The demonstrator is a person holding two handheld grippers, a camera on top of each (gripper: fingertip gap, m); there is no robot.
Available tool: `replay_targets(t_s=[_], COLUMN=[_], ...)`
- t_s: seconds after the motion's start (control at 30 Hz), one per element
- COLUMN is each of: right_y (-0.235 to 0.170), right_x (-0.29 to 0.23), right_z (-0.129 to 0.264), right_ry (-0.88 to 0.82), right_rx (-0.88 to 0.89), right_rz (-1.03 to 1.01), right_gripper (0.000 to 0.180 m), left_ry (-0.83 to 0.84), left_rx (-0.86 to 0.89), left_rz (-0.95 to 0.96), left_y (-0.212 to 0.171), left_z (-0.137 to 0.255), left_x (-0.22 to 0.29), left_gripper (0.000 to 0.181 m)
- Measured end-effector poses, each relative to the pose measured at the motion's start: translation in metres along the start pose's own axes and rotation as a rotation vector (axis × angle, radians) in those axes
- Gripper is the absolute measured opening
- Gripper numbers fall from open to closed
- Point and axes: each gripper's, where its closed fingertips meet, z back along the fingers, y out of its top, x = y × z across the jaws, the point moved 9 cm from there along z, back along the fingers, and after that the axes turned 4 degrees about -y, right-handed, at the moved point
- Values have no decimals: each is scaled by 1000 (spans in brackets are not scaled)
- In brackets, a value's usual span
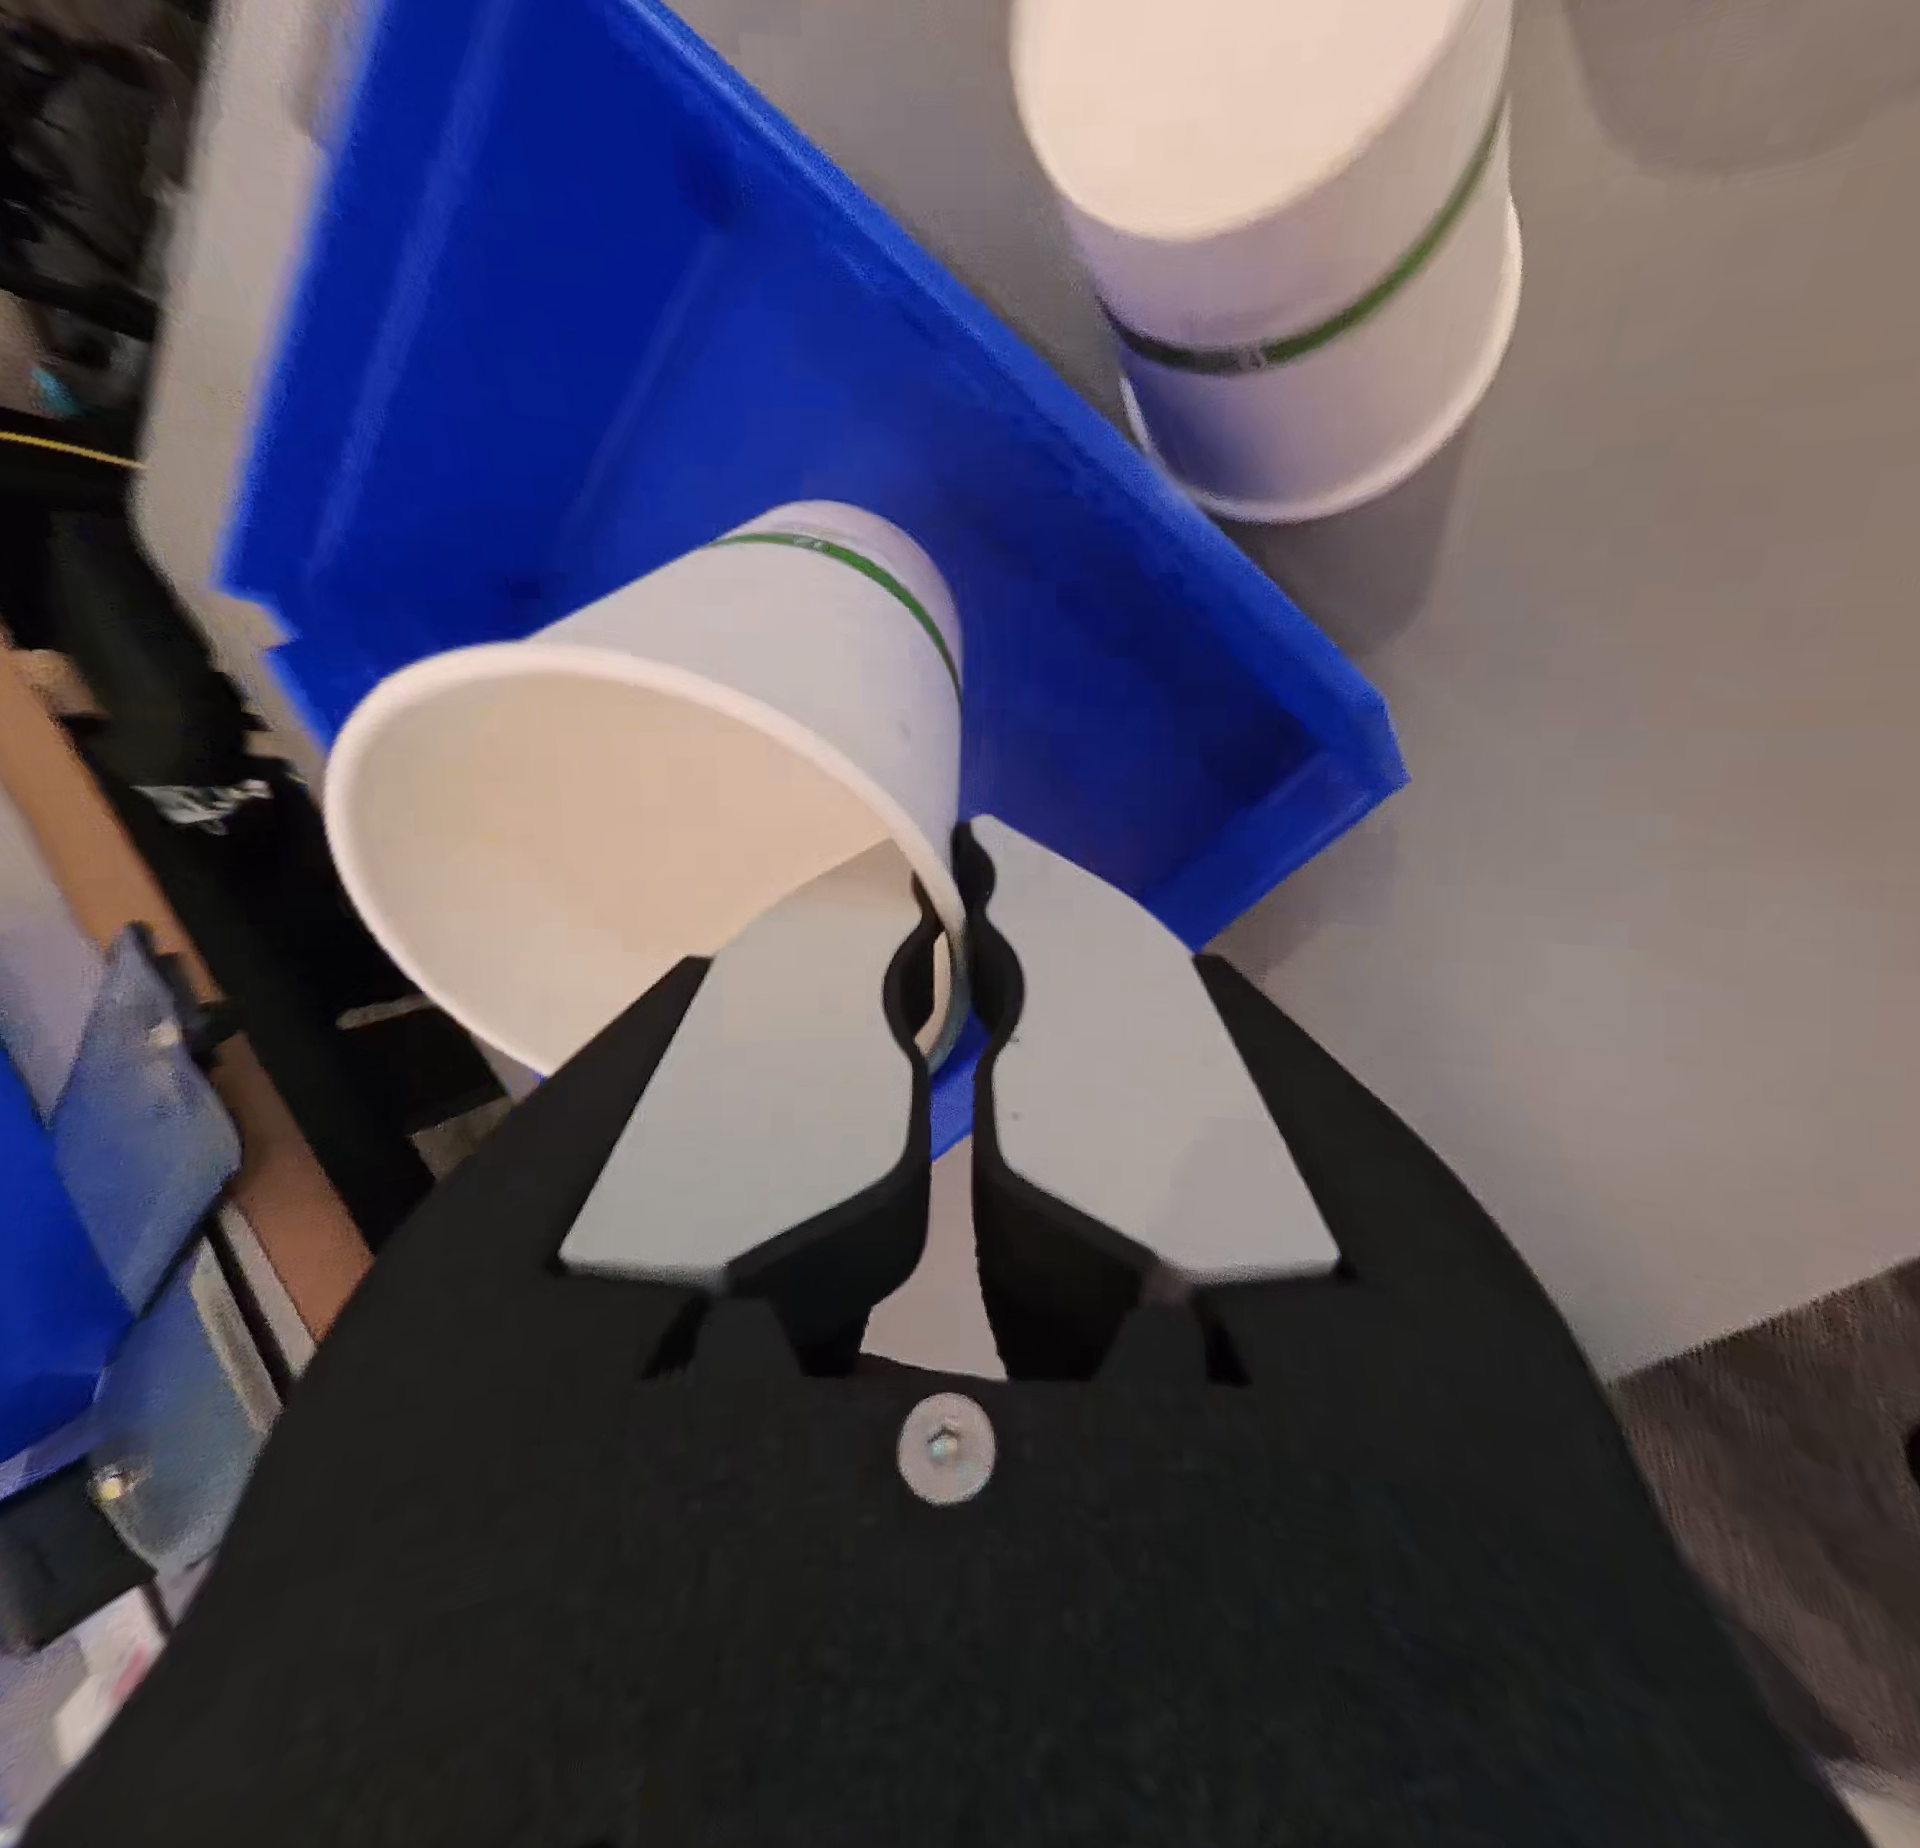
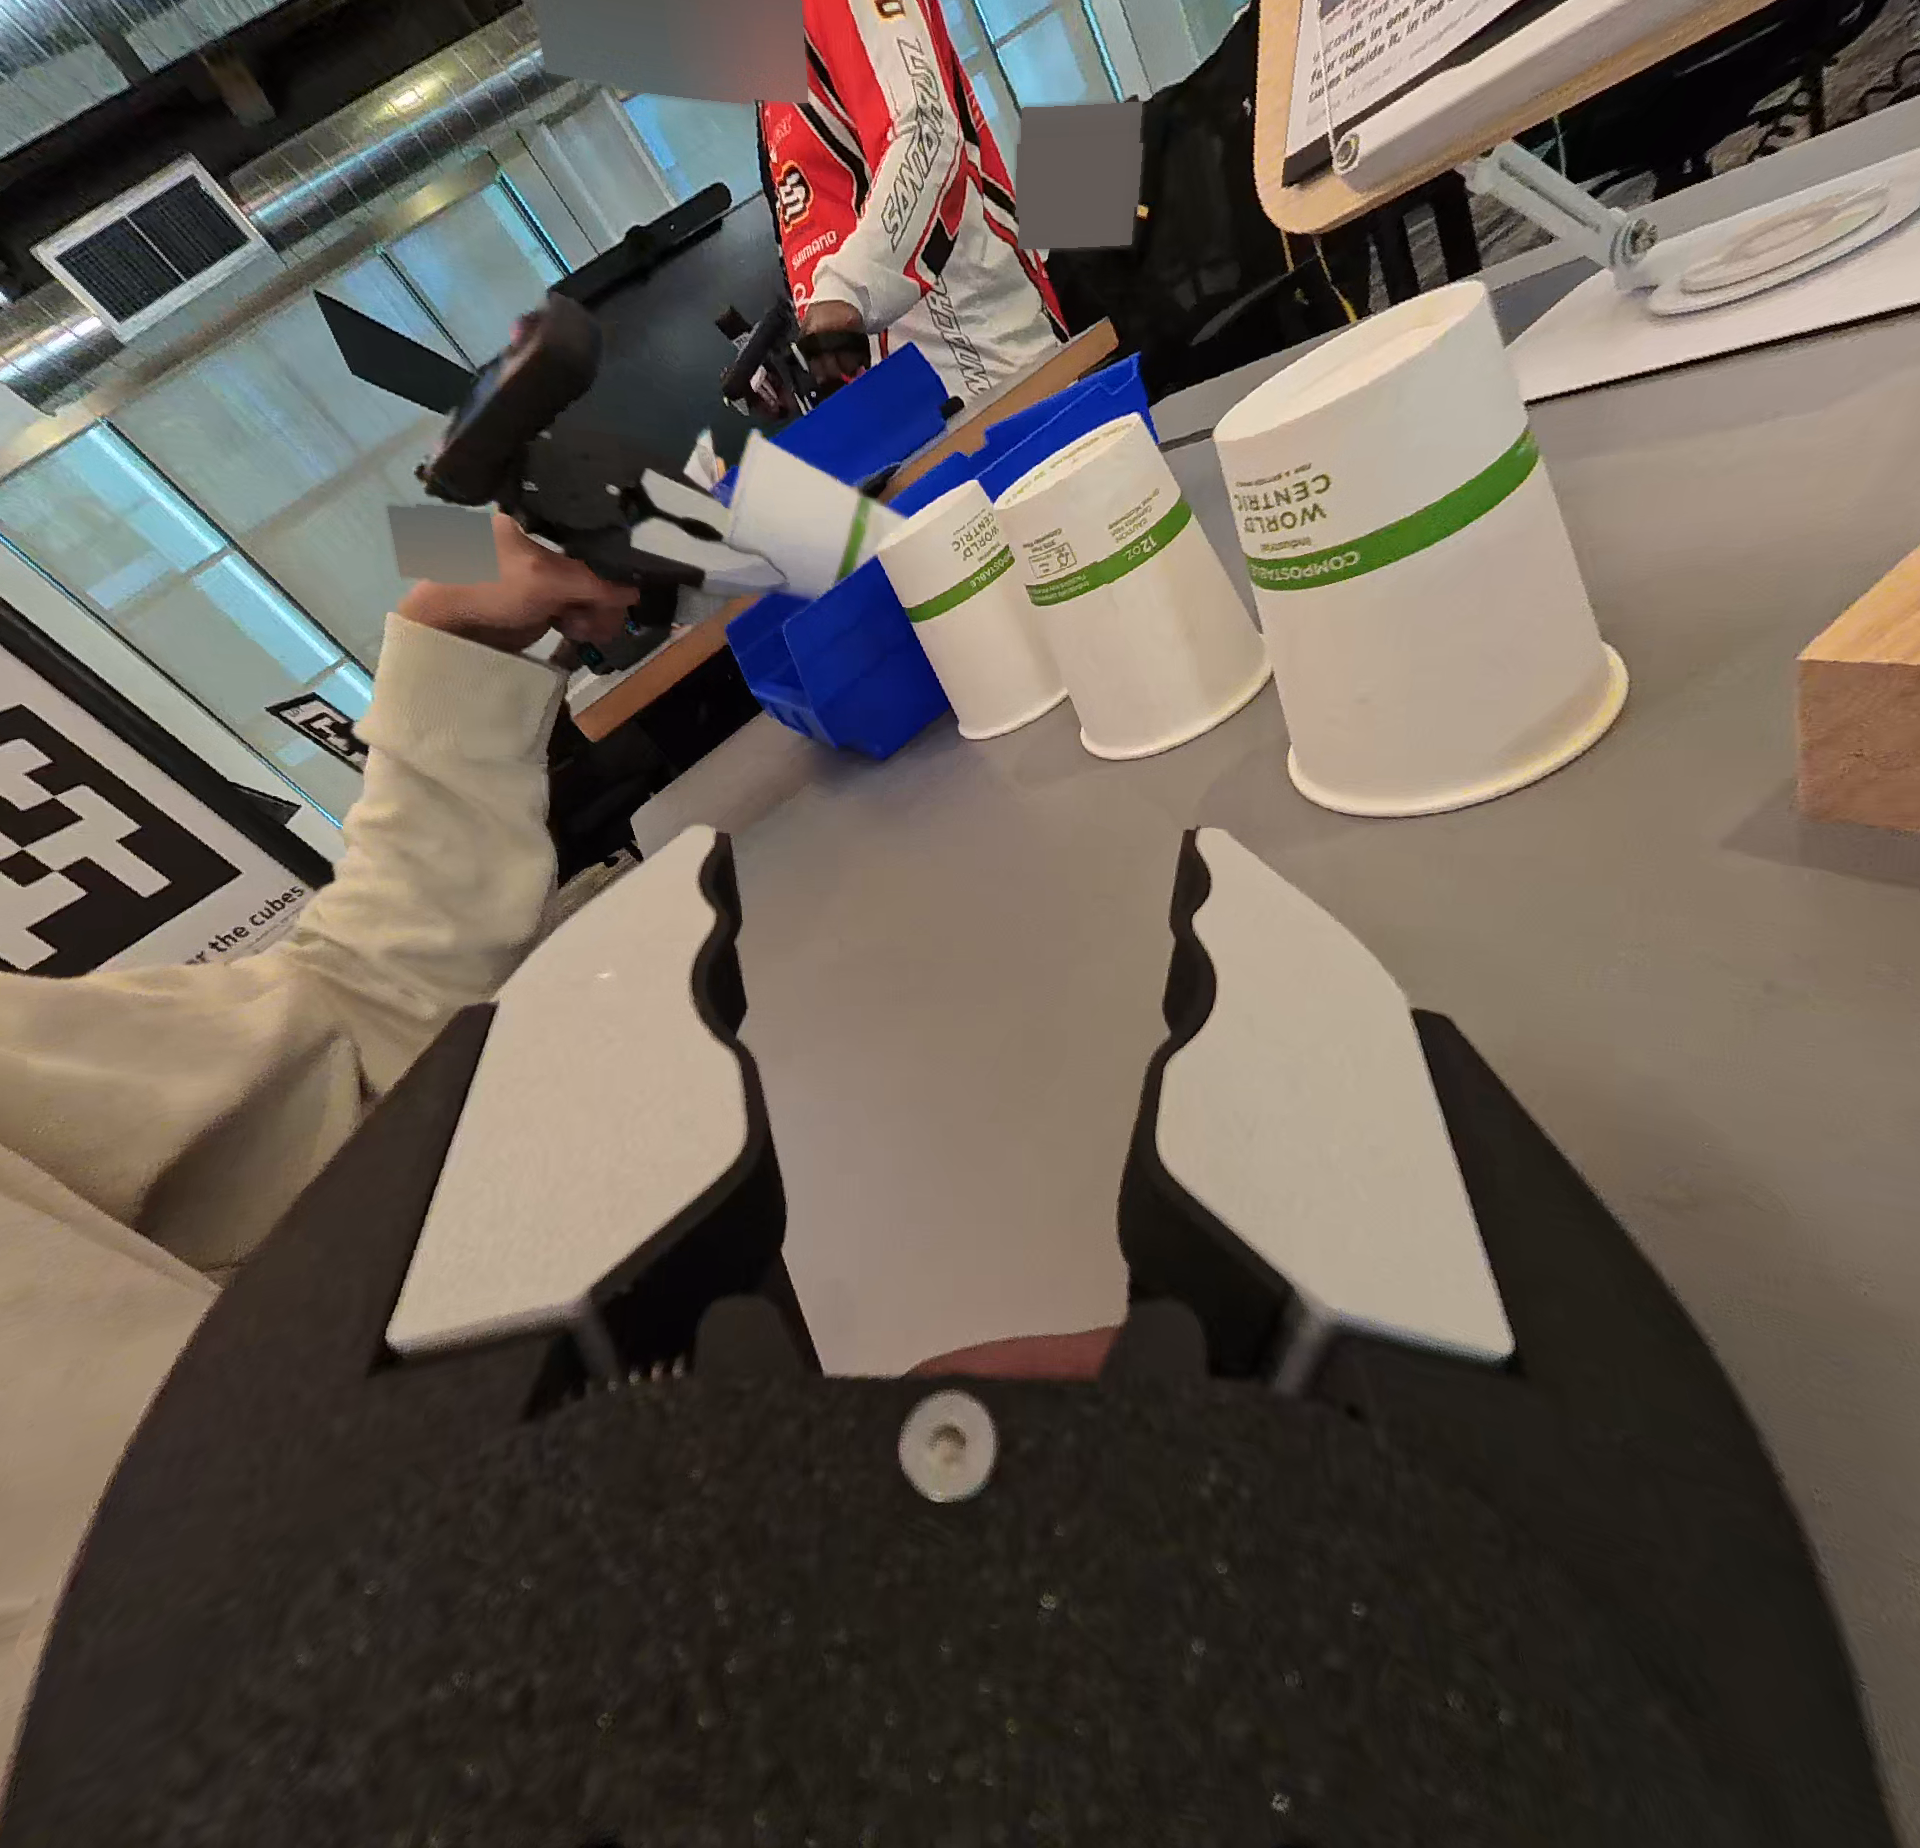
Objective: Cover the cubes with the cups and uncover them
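Note:
My left gripper (image 1: 951, 951) is shut on the rim of a white paper cup (image 1: 665, 759) with a green band, holding it tilted on its side above the blue bin (image 1: 582, 323). The same cup (image 2: 805, 531) and left gripper (image 2: 717, 541) show at far left in the right wrist view. Three white cups stand upside down on the grey table: near (image 2: 1423, 572), middle (image 2: 1132, 593) and far (image 2: 966, 614). One upside-down cup (image 1: 1309, 229) shows beside the bin. My right gripper (image 2: 956, 925) is open and empty above the table. No cubes are visible.
A wooden block (image 2: 1870, 697) lies at the right edge. A tilted board with a sheet (image 2: 1507, 42) on a white stand sits at the back right. A person in a red and white jersey (image 2: 914, 188) stands behind the table with more blue bins (image 2: 862, 406).

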Motion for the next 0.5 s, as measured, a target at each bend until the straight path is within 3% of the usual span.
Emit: replay_targets(t_s=[0.03, 0.17, 0.23, 0.33, 0.5], right_y=[0, -1, -1, 4, 30], right_x=[0, 1, 1, -1, -17], right_z=[0, -1, -3, -9, -28], right_ry=[1, 21, 50, 119, 300], right_rx=[0, 2, 1, -4, 18], right_rz=[-3, -34, -50, -67, -54], right_gripper=[79, 79, 79, 79, 87], left_ry=[40, 111, -37, -309, -637], left_rx=[71, 483, 728, 962, 1085], left_rz=[26, 95, 87, 43, 25], left_y=[0, 6, 13, 27, 57], left_z=[11, 66, 87, 100, 84], left_x=[-3, 7, 33, 81, 143], left_gripper=[1, 1, 0, 0, 0])
